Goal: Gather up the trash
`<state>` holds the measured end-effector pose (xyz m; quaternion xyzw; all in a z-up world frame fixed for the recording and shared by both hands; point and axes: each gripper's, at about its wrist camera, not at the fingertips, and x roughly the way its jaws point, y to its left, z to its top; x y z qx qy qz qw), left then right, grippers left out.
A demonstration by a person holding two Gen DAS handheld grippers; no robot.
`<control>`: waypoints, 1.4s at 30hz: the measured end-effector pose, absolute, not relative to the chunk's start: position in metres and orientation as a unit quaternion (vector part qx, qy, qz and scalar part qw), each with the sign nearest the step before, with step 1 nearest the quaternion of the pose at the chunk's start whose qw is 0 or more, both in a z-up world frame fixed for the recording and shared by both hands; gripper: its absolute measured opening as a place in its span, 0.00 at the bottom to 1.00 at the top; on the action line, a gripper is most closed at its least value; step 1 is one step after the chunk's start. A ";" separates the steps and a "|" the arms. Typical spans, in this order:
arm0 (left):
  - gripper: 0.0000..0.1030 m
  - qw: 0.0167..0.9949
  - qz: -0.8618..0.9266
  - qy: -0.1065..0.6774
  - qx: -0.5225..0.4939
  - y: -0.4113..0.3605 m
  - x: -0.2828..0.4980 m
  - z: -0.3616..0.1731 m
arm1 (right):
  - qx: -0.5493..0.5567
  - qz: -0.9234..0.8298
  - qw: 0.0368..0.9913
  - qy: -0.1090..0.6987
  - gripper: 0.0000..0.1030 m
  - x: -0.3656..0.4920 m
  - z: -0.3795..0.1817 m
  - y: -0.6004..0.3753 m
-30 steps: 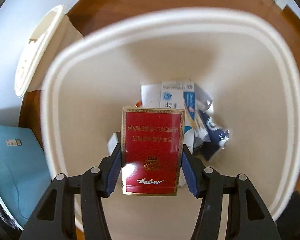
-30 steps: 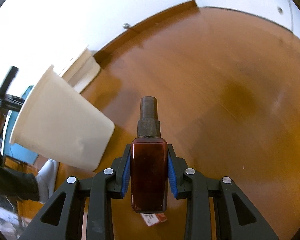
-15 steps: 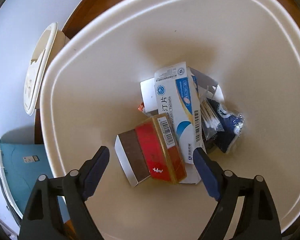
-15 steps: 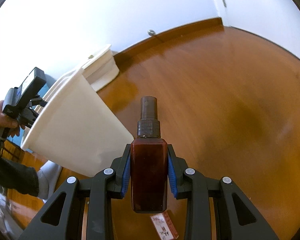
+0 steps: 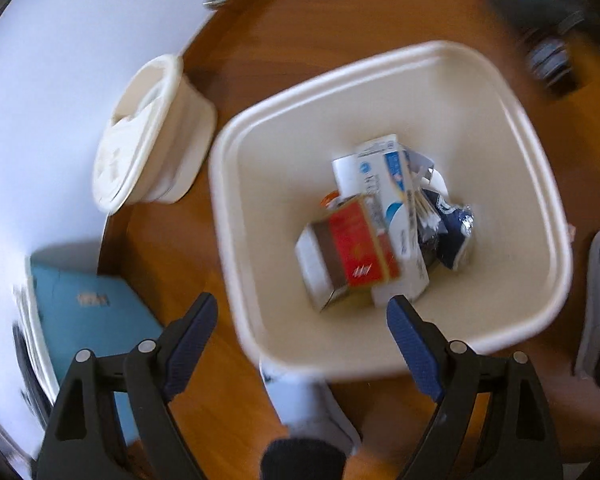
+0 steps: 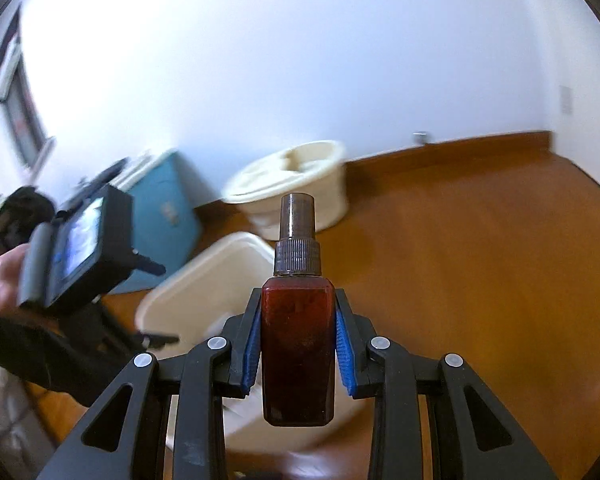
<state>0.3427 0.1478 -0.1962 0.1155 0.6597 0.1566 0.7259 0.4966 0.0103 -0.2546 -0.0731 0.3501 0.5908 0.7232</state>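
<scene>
A cream square bin (image 5: 540,184) stands on the wooden floor. Inside lie a red box (image 5: 352,240), a white and blue box (image 5: 384,176) and a dark blue wrapper (image 5: 452,232). My left gripper (image 5: 300,332) is open and empty, above the bin's near rim. My right gripper (image 6: 298,344) is shut on a brown spray bottle (image 6: 298,340), held upright above the bin (image 6: 208,280), with the cap pointing away.
The bin's cream lid (image 5: 148,136) leans against the white wall; it also shows in the right wrist view (image 6: 296,180). A teal case (image 5: 92,312) lies at the left. White shoes (image 5: 308,408) stand by the bin. The wooden floor (image 6: 480,260) spreads to the right.
My left gripper let the red box drop into the bin, opened, then pulled up and back. My right gripper carried the bottle over the bin.
</scene>
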 end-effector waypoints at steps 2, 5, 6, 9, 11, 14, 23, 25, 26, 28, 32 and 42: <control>0.84 0.733 0.175 0.653 0.079 0.155 0.316 -0.175 | -0.119 0.613 0.686 0.374 0.32 0.485 -0.269 0.060; 0.84 0.725 0.160 0.669 0.043 0.152 0.285 -0.181 | -0.203 0.599 0.632 0.449 0.33 0.473 -0.315 0.116; 0.84 0.720 0.141 0.678 0.044 0.146 0.273 -0.193 | -0.227 0.590 0.630 0.451 0.33 0.467 -0.327 0.125; 0.85 0.707 0.091 0.697 0.072 0.124 0.253 -0.229 | -0.240 0.567 0.642 0.456 0.50 0.465 -0.338 0.132; 0.84 0.705 0.057 0.703 0.078 0.106 0.245 -0.260 | -0.219 0.576 0.654 0.439 0.66 0.464 -0.329 0.124; 0.84 0.713 0.007 0.694 0.099 0.073 0.243 -0.305 | -0.145 0.608 0.674 0.395 0.66 0.466 -0.299 0.090; 0.84 0.727 -0.014 0.681 0.087 0.010 0.270 -0.427 | -0.006 0.482 0.784 0.391 0.66 0.494 -0.316 -0.124; 0.84 0.734 -0.003 0.674 0.078 0.008 0.278 -0.442 | -0.011 0.431 0.778 0.458 0.66 0.494 -0.363 -0.160; 0.84 0.737 0.005 0.672 0.069 0.009 0.284 -0.450 | -0.016 0.410 0.773 0.484 0.66 0.492 -0.382 -0.172; 0.84 0.739 0.012 0.671 0.060 0.011 0.291 -0.461 | -0.015 0.378 0.762 0.526 0.66 0.487 -0.417 -0.193; 0.84 0.737 0.006 0.673 0.052 0.012 0.307 -0.477 | 0.027 0.330 0.742 0.583 0.66 0.477 -0.462 -0.220; 0.18 0.723 -0.037 0.689 0.035 0.001 0.318 -0.490 | -0.006 0.337 0.729 0.596 0.66 0.454 -0.487 -0.210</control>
